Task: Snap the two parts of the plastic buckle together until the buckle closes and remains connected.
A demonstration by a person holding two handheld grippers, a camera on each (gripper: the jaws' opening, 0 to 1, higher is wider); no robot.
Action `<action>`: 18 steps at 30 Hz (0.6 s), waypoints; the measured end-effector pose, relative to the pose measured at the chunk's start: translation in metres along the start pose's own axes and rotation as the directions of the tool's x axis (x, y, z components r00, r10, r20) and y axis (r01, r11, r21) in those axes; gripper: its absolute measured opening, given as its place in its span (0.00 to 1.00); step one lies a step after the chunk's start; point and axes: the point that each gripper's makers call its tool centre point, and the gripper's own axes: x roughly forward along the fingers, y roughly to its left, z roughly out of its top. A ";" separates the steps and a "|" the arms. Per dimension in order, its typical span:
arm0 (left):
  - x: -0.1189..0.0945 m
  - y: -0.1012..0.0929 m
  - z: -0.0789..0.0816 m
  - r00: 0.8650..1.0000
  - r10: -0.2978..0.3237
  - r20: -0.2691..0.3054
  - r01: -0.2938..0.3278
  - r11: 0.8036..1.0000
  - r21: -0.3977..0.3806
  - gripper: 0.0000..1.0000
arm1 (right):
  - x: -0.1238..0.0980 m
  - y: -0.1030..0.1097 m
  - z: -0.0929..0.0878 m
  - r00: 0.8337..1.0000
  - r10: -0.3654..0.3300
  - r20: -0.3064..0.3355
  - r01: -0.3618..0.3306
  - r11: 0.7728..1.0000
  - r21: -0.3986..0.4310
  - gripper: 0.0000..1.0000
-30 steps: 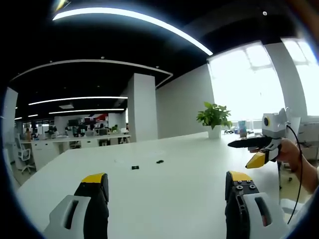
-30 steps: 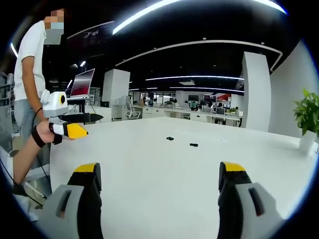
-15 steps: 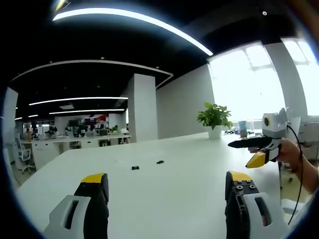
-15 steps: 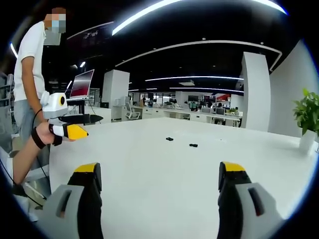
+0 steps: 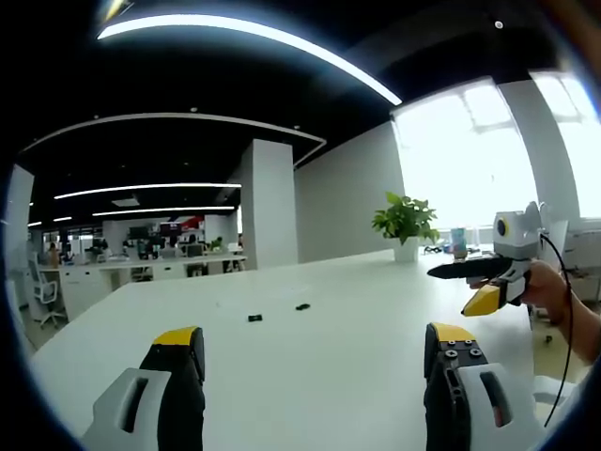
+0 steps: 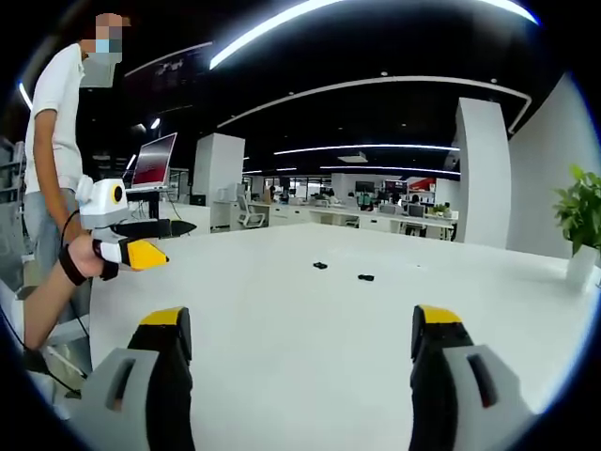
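- Fingers (image 5: 178, 352) of the left gripper (image 5: 315, 349) standing spread wide, grasping nothing.
- Right gripper (image 6: 300, 331) likewise gaping, hovering over the table (image 6: 282, 319) near edge.
- Two black buckle parts (image 6: 320, 265) (image 6: 364, 276) lying slightly apart, mid-table.
- Potted plant (image 5: 404, 223) sitting at the far edge.

Worktop (image 5: 310, 366): white, broad, plain surface. Lying on it, well out from the near edge: two small black buckle parts, one (image 5: 254, 317) beside the other (image 5: 301, 305), apparently apart. Potted plant (image 5: 405, 224) at far edge.
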 end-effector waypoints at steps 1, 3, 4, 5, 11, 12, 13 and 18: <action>0.001 0.000 0.001 1.000 -0.001 0.002 0.001 1.000 0.000 0.99 | 0.002 0.000 0.000 1.000 0.001 -0.001 -0.001 1.000 -0.002 0.98; 0.003 0.000 0.001 1.000 -0.001 0.003 0.001 1.000 0.000 0.99 | 0.004 0.000 0.001 1.000 0.001 -0.003 -0.001 1.000 -0.004 0.98; 0.004 0.000 0.001 1.000 -0.001 0.001 0.001 1.000 0.000 0.99 | 0.005 -0.001 0.001 1.000 0.002 -0.003 -0.003 1.000 -0.006 0.98; 0.005 0.000 0.001 1.000 -0.002 0.000 0.002 1.000 0.002 0.99 | 0.006 -0.001 0.002 1.000 0.004 -0.003 -0.004 1.000 -0.005 0.98; 0.010 0.002 0.001 1.000 -0.001 -0.004 0.001 1.000 0.001 0.99 | 0.011 -0.001 0.003 1.000 0.007 -0.005 -0.007 1.000 -0.008 0.98; 0.011 0.002 0.001 1.000 -0.001 -0.002 0.001 1.000 0.001 0.99 | 0.012 -0.001 0.003 1.000 0.007 -0.005 -0.007 1.000 -0.010 0.98; 0.013 0.002 0.001 1.000 0.000 -0.001 0.000 1.000 -0.001 0.99 | 0.013 -0.001 0.003 1.000 0.007 -0.002 -0.007 1.000 -0.013 0.98; 0.018 0.002 0.004 1.000 -0.004 -0.001 0.004 1.000 0.002 0.99 | 0.017 -0.003 0.002 1.000 0.010 0.000 -0.010 1.000 -0.013 0.98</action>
